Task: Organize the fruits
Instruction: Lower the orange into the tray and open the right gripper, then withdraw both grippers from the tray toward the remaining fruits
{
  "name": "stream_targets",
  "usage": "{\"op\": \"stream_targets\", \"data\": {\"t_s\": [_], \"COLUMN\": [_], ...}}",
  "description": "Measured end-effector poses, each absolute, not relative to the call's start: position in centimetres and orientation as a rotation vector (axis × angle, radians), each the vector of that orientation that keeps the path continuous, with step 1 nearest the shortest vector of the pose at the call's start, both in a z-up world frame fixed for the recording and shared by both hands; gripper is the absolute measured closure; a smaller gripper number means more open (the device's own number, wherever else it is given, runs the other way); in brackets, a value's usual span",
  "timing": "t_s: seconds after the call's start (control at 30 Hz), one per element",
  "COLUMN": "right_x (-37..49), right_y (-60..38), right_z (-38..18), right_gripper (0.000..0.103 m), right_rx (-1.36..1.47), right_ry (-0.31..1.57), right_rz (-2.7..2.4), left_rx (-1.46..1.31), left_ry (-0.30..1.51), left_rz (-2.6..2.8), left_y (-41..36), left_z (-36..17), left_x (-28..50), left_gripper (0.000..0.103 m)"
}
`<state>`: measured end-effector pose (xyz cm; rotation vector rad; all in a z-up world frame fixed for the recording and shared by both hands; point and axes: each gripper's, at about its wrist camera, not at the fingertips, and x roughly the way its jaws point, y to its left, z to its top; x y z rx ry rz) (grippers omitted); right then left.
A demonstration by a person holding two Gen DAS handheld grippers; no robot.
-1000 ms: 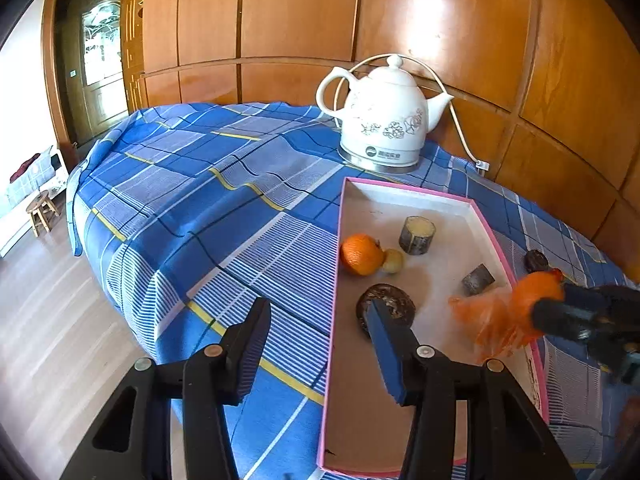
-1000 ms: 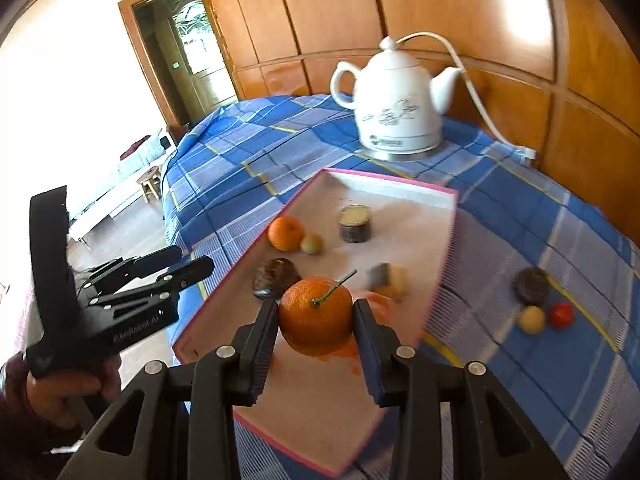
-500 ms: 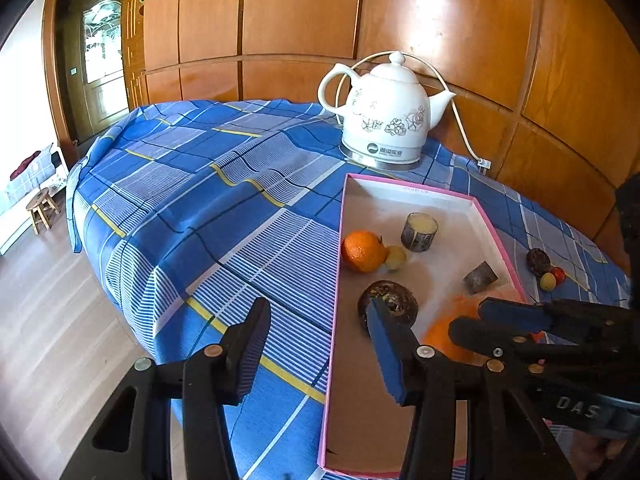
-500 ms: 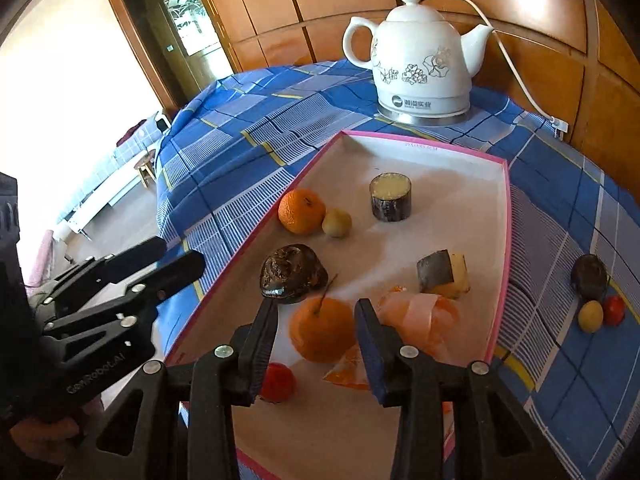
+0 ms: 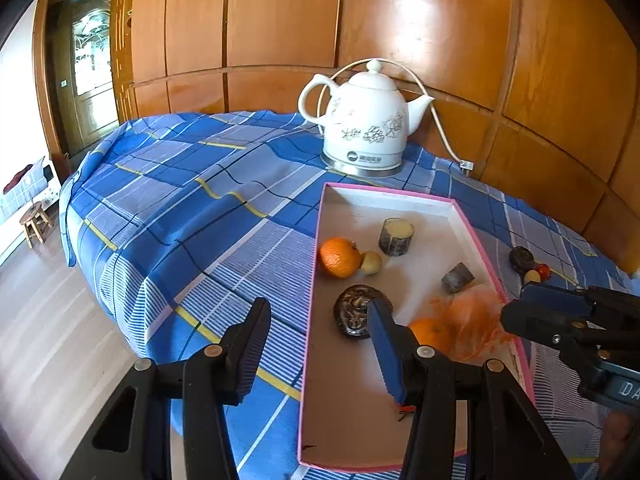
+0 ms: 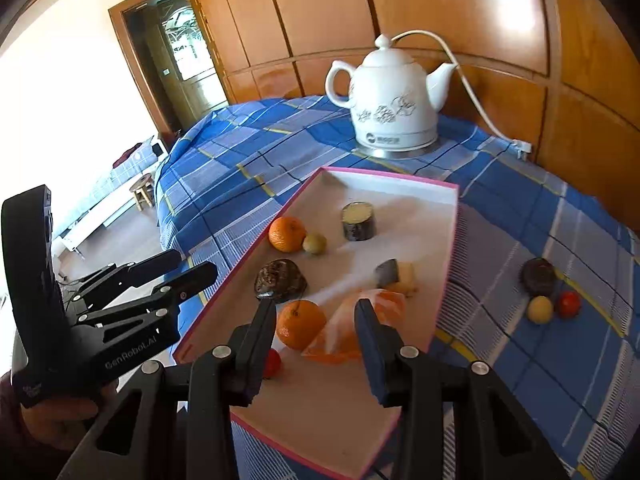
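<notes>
From the left wrist view, the left gripper [image 5: 316, 344] hangs wide open and empty over the pink-rimmed tray [image 5: 316, 280], an orange [image 5: 429, 334] lying inside beside orange netting [image 5: 474, 320]. From the right wrist view, the right gripper [image 6: 316, 334] stands open, fingers apart from that orange [image 6: 300, 324] resting in the tray [image 6: 450, 260].

Landmark: pink-rimmed tray [image 6: 451, 240]
Oranges: 2, in tray [image 6: 286, 233] [image 6: 301, 324]
Small yellow-green fruits: 1 in tray [image 6: 314, 243]; 1 right of tray [image 6: 539, 309]
Small red fruits: 1 in tray [image 6: 272, 363]; 1 right of tray [image 6: 569, 304]
Kettles: 1, behind tray [image 6: 394, 108]
</notes>
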<state>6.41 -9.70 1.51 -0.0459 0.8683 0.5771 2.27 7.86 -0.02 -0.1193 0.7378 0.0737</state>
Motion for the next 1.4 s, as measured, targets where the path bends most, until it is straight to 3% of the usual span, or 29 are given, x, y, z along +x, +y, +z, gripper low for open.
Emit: {"op": "stream_targets", "data": {"t_s": [1.4], "right_x": [6.1], "right_y": [-24.1], "right_z": [4.0], "right_gripper": [0.062], "right_rx": [-0.177], "right_ry": [0.845], "right_rz": [0.273], "left_rx": [0.035], "left_ry": [0.710], "left_rz": [-0.148], "left_y": [-0.4], "left_z": [2.2], "left_x": [1.8], "left_gripper": [0.052]}}
